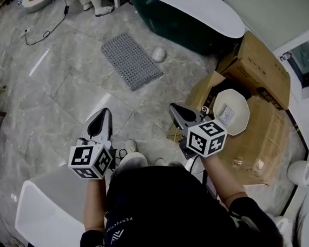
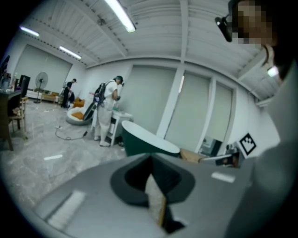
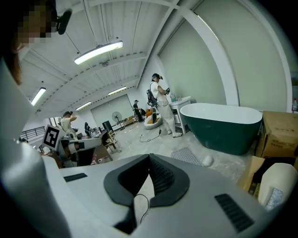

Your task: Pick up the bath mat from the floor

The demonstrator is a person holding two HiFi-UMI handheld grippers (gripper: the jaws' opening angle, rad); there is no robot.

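Your left claw [image 1: 101, 117] and right claw [image 1: 177, 111] are both pressed together, nothing in them. Bath mat [image 1: 131, 60] lies flat on the floor [image 1: 59, 97], well ahead of both claws and roughly between them. Probably light, floppy rubber: pinch the near short edge and expect droop. Open floor lies left of the left claw. Tub [image 1: 187, 14] and boxes [image 1: 258, 67] crowd the right claw's side.

Bath mat [image 1: 131, 60] lies on the floor [image 1: 70, 96] — just left of the bathtub [image 1: 187, 8], cardboard boxes [image 1: 258, 69] nearer, right.
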